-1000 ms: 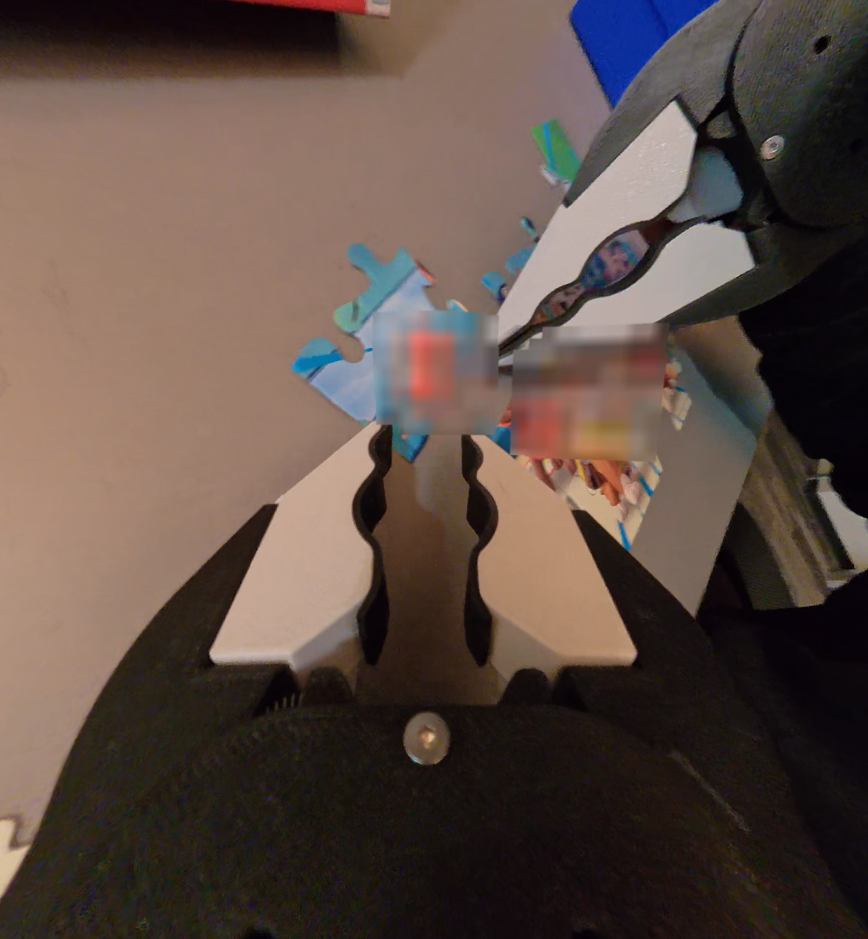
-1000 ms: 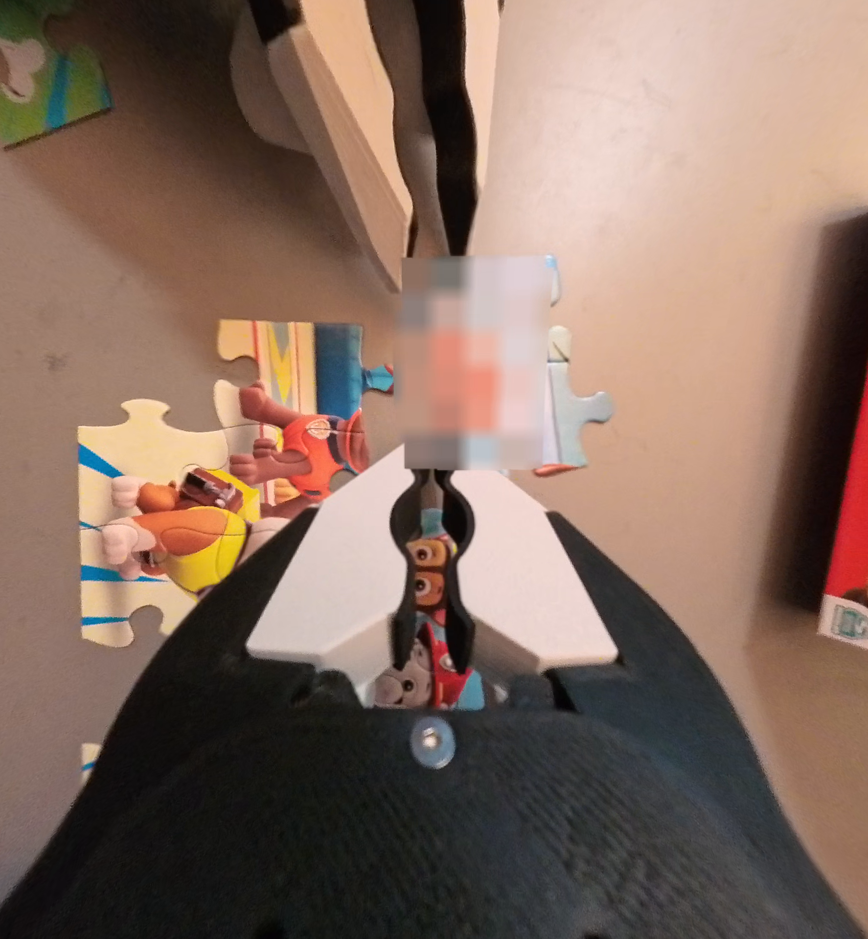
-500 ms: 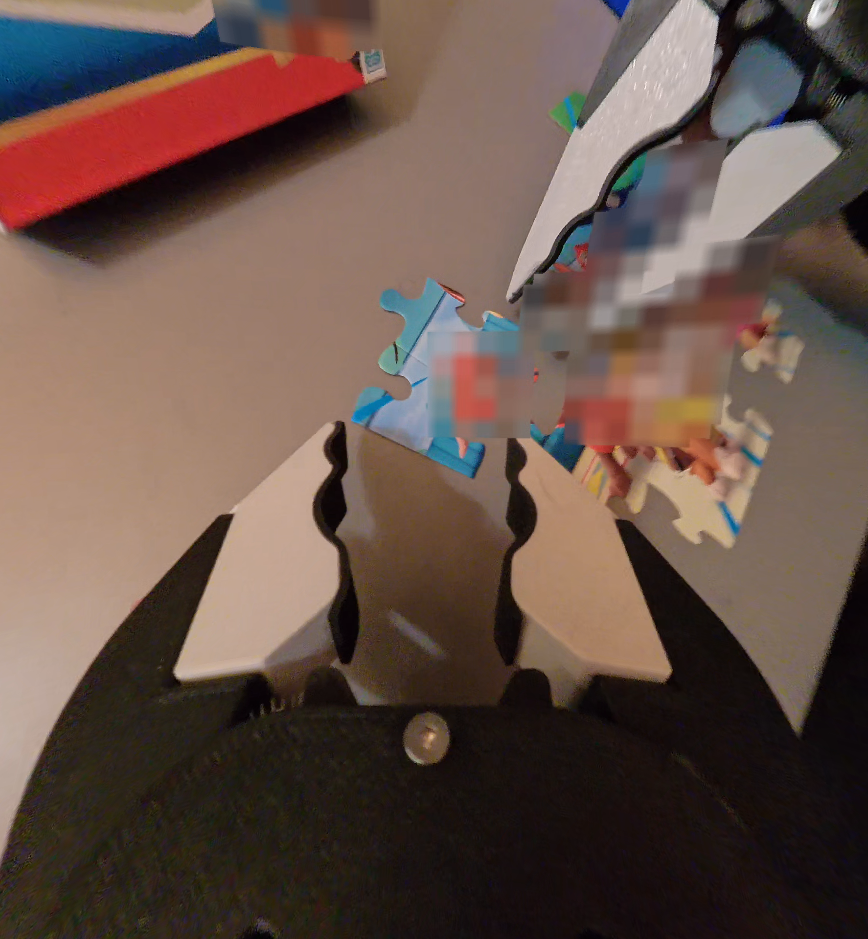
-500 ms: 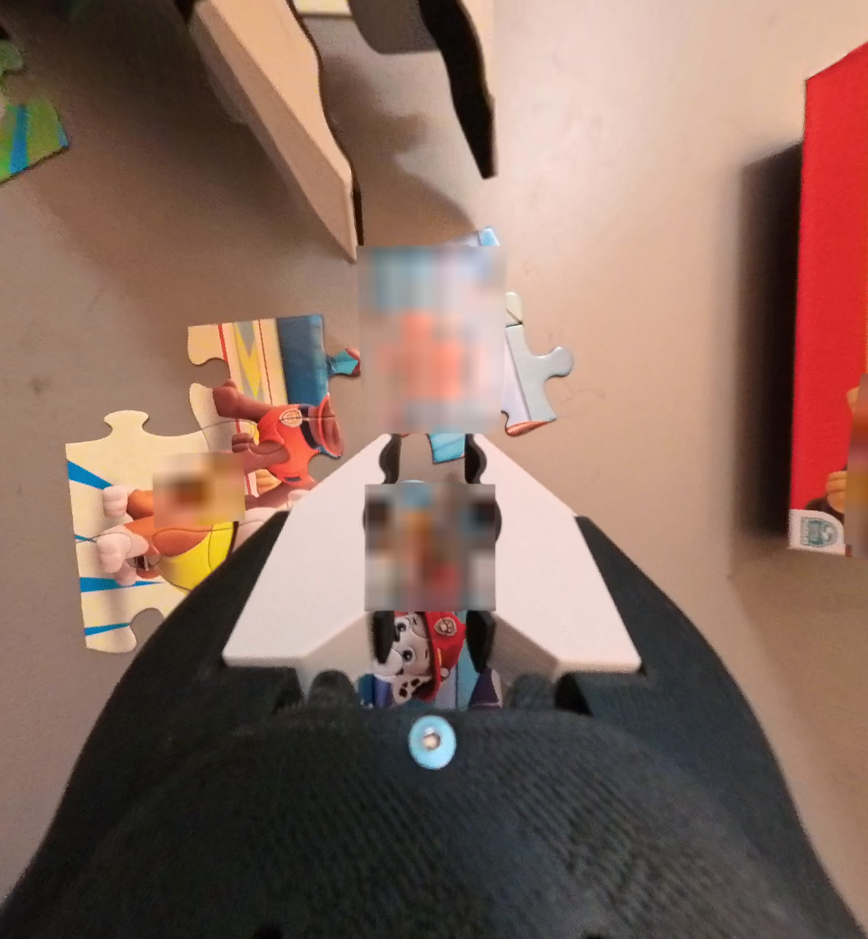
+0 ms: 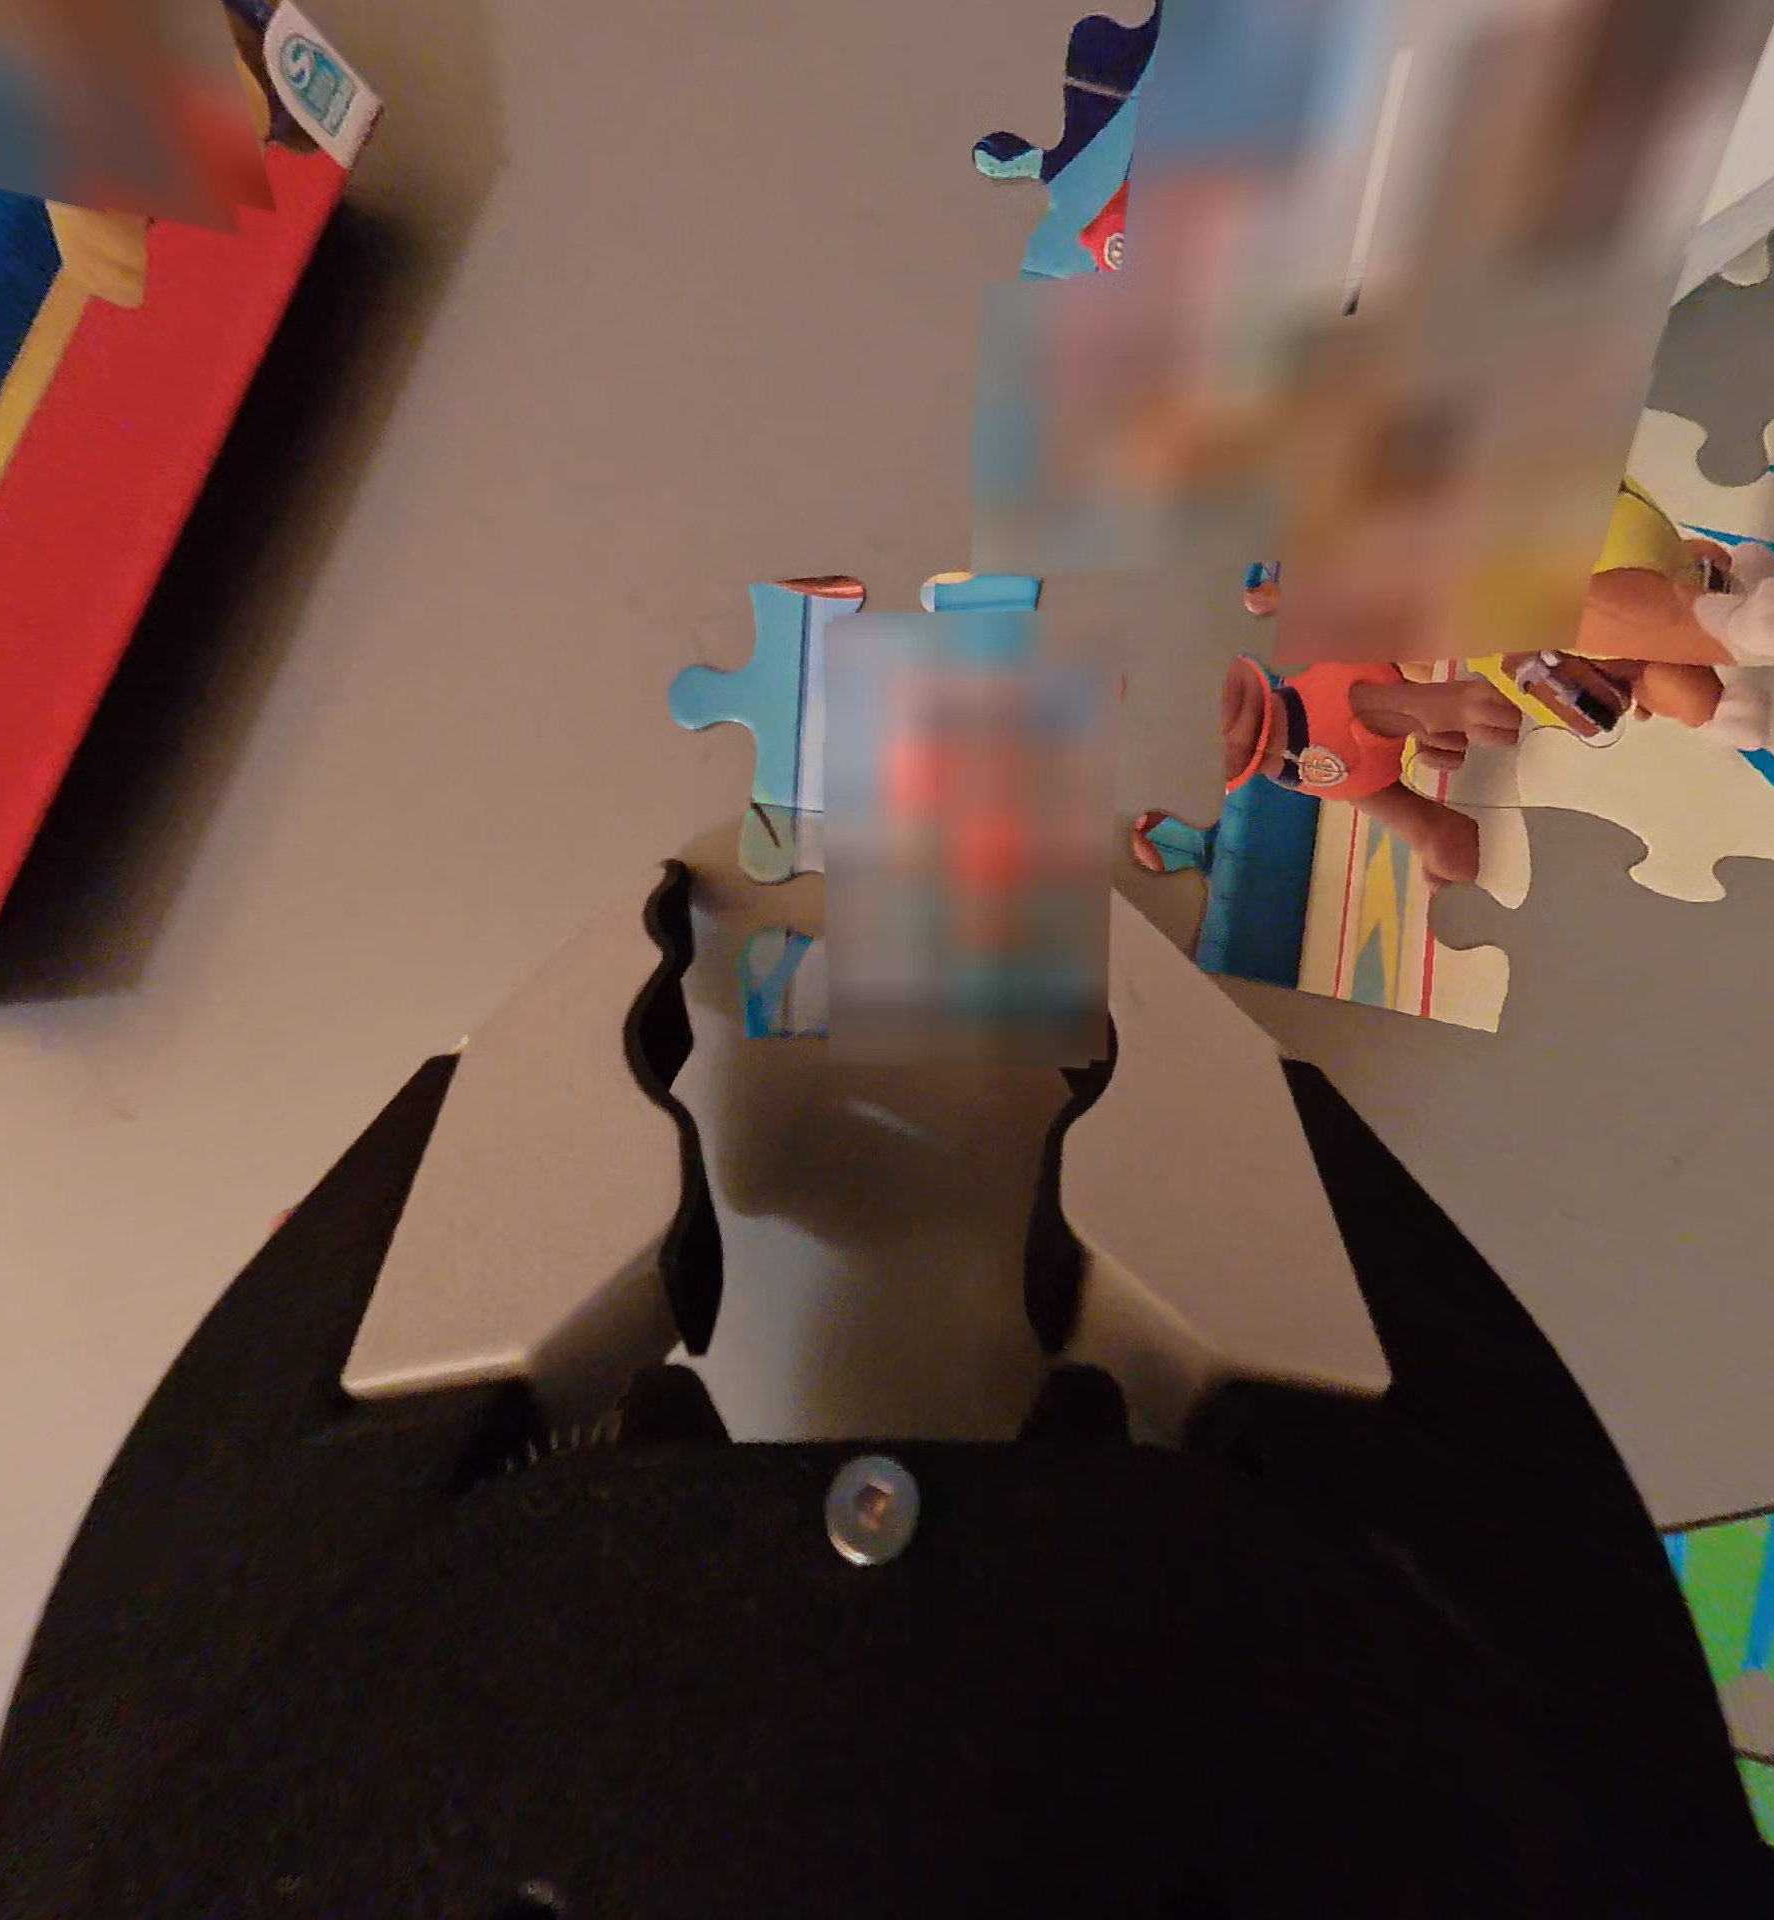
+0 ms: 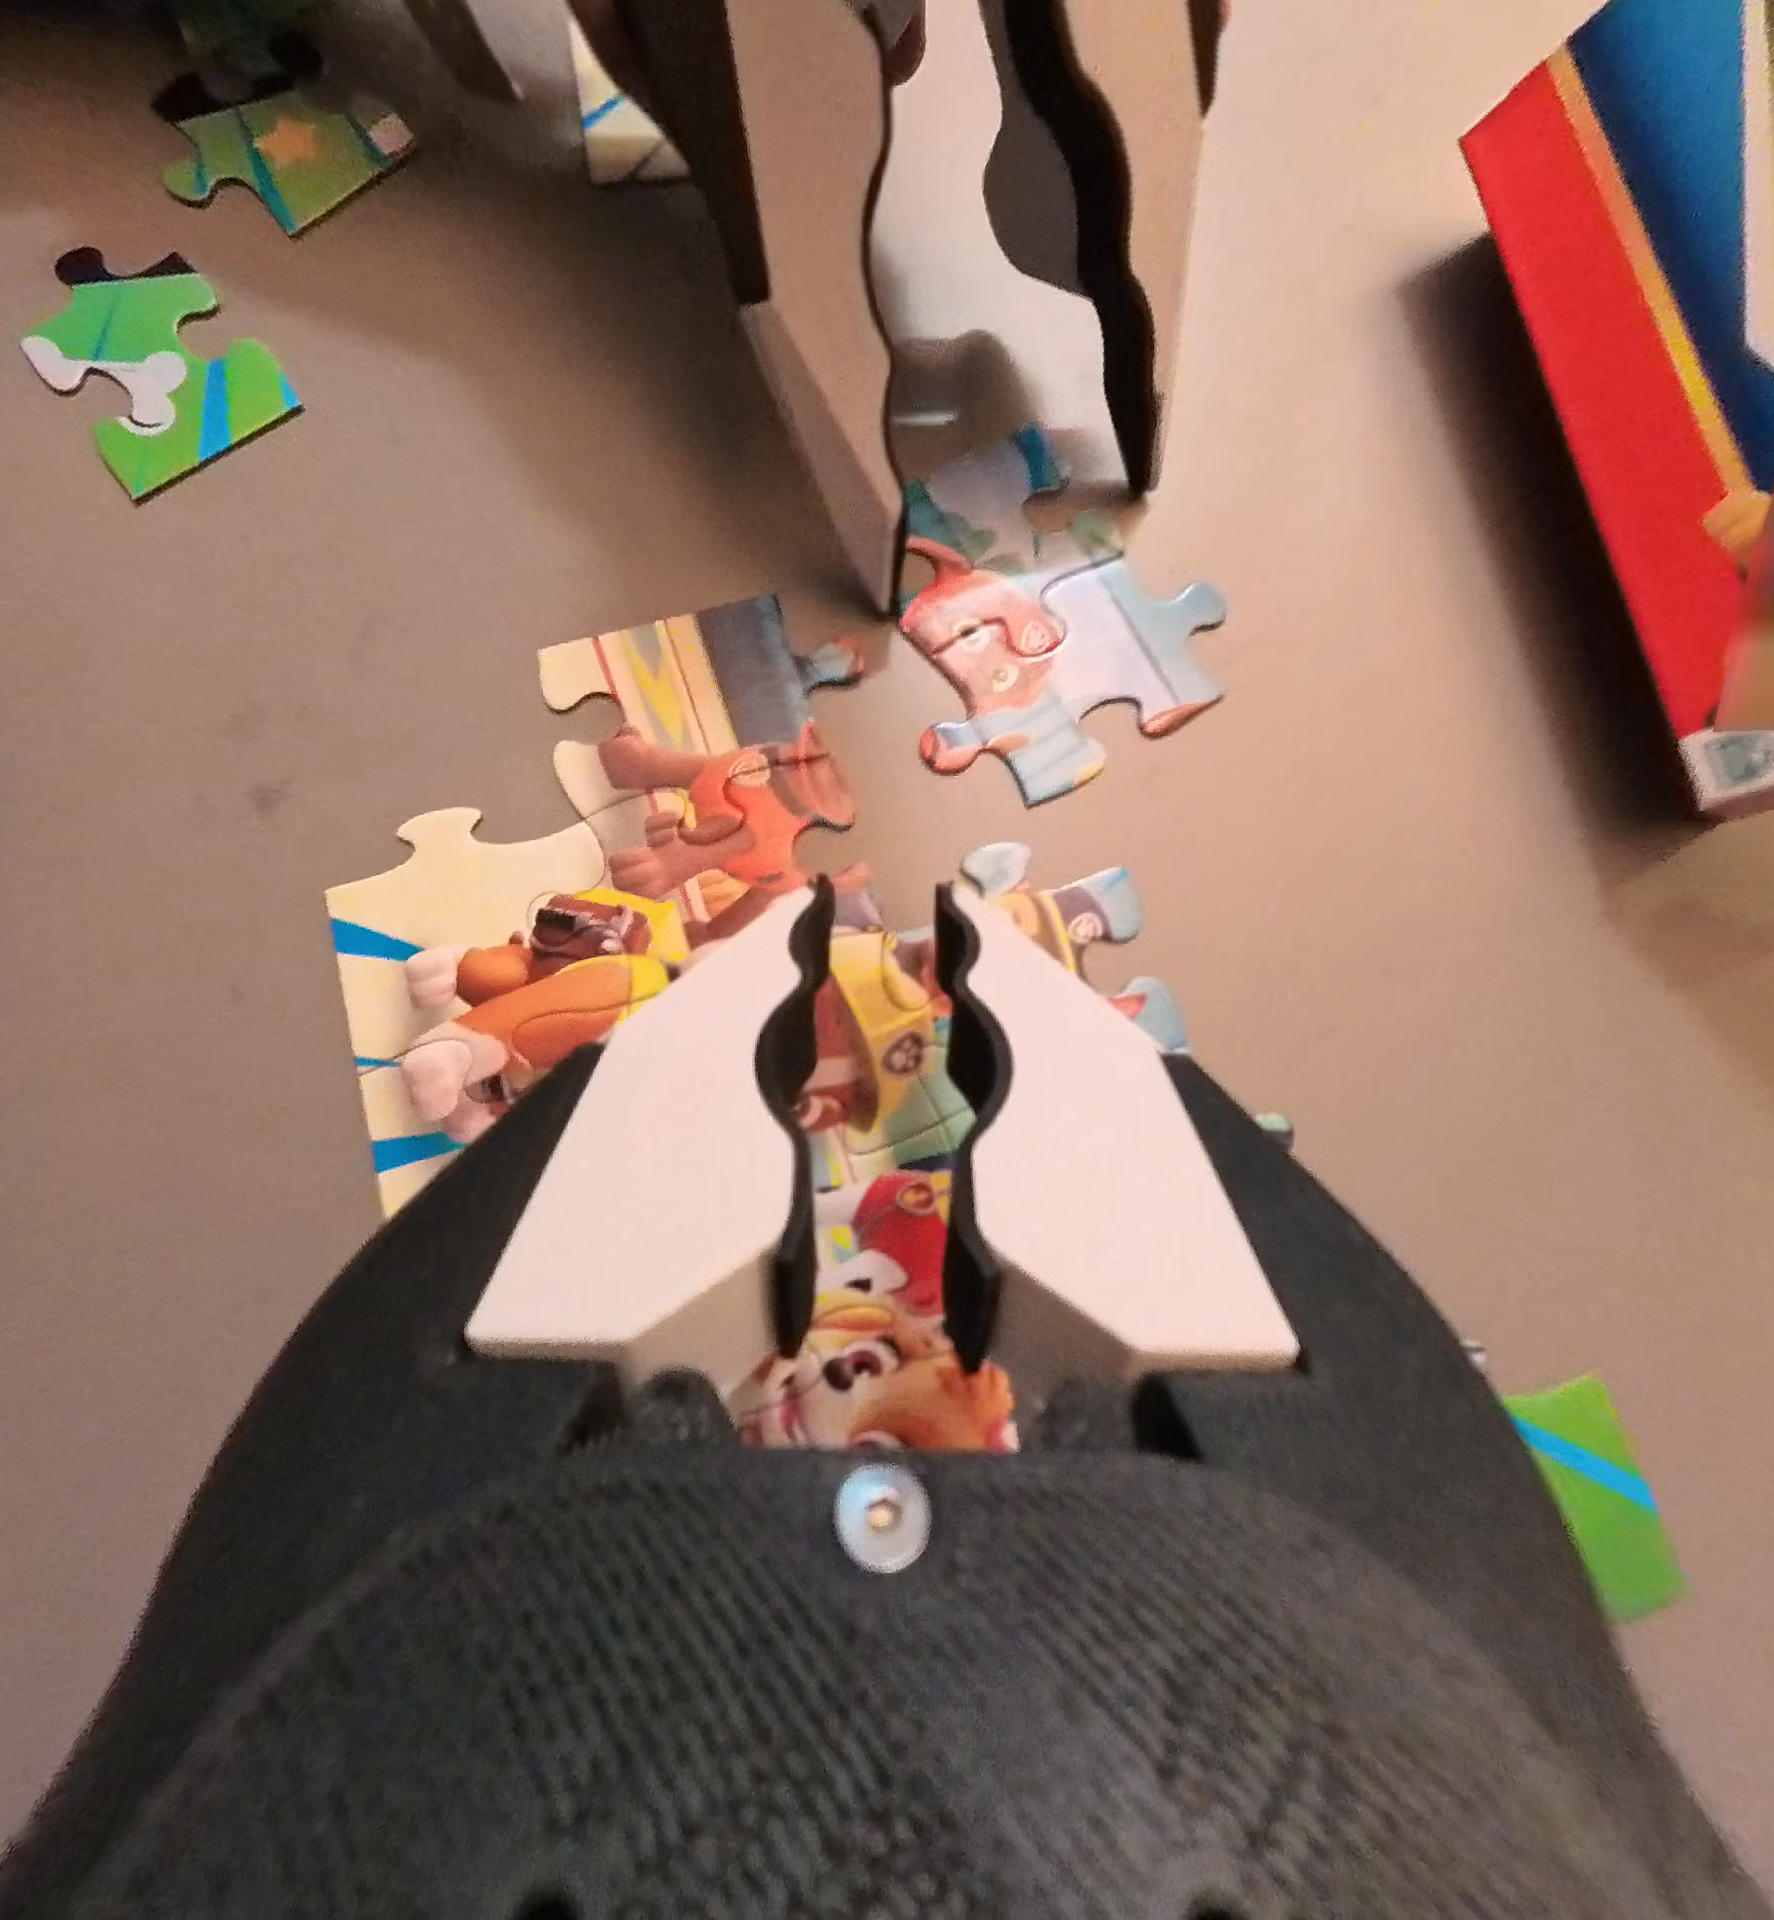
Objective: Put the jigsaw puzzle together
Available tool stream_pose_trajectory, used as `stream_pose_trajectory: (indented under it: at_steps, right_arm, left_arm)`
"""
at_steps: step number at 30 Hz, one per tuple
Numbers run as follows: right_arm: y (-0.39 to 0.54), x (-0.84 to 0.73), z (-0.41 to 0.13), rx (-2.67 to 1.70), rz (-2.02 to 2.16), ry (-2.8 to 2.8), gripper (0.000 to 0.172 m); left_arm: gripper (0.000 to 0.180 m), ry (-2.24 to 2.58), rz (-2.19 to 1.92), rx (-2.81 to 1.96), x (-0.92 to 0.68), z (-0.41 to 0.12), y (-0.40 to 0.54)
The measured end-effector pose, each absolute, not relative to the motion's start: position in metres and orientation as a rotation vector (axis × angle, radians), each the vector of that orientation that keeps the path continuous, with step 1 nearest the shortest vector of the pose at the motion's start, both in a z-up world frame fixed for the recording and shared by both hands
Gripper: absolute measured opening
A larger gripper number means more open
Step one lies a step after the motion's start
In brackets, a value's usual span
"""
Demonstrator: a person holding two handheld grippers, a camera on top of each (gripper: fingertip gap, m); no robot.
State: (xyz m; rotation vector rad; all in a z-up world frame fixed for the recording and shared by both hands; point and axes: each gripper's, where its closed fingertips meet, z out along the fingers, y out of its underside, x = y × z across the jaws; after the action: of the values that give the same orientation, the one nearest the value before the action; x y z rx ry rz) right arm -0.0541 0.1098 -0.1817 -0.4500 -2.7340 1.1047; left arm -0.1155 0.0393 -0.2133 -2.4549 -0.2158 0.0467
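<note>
My left gripper [image 5: 891,889] is open wide and empty. A loose light blue jigsaw piece [image 5: 758,707] lies flat on the table just ahead of its fingertips. The right wrist view shows the same piece [image 6: 1122,655] below the left gripper's parted fingers [image 6: 831,416], which do not press on it. My right gripper [image 6: 881,888] is a little open and empty, and hovers over a joined patch of puzzle pieces [image 6: 509,987]. That patch also shows in the left wrist view [image 5: 1382,831], right of the loose piece.
A red and blue puzzle box [image 5: 83,520] lies left of the left gripper and shows at the right in the right wrist view [image 6: 1610,364]. Loose green pieces [image 6: 166,405] [image 6: 285,156] lie far left. Another green piece [image 6: 1589,1486] lies near right.
My left gripper's jaws went from narrow to wide and it drew back from the blue piece. My right gripper's shut jaws parted a little and it lifted away from the puzzle.
</note>
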Motion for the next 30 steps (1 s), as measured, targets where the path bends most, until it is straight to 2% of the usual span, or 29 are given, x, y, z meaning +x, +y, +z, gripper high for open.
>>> stream_pose_trajectory:
  at_steps: [2,6,9,13,16,17,18,30]
  right_arm:
    - [0.112,-0.050,-0.182,-0.471,1.124,-2.724,0.018]
    - [0.115,-0.047,-0.181,-0.492,1.156,-2.701,0.017]
    - [0.115,-0.047,-0.179,-0.492,1.172,-2.684,0.016]
    - [0.114,-0.047,-0.174,-0.490,1.199,-2.663,0.015]
    - [0.115,-0.046,-0.175,-0.494,1.198,-2.655,0.015]
    - [0.115,-0.046,-0.175,-0.498,1.197,-2.653,0.015]
    - [0.116,-0.046,-0.176,-0.501,1.196,-2.652,0.015]
    - [0.121,-0.047,-0.174,-0.519,1.209,-2.622,0.014]
  left_arm:
    - [0.058,-0.208,0.032,-2.450,-0.114,-0.213,0.043]
    - [0.059,-0.192,0.047,-2.460,-0.113,-0.212,0.047]
    - [0.076,-0.198,0.089,-2.460,-0.120,-0.211,0.051]
    - [0.080,-0.207,0.042,-2.467,-0.120,-0.214,0.062]
    - [0.074,-0.223,0.047,-2.458,-0.121,-0.214,0.066]
    - [0.068,-0.229,0.054,-2.453,-0.121,-0.213,0.066]
    - [0.054,-0.237,0.049,-2.444,-0.120,-0.213,0.066]
    - [0.054,-0.274,0.043,-2.417,-0.121,-0.209,0.066]
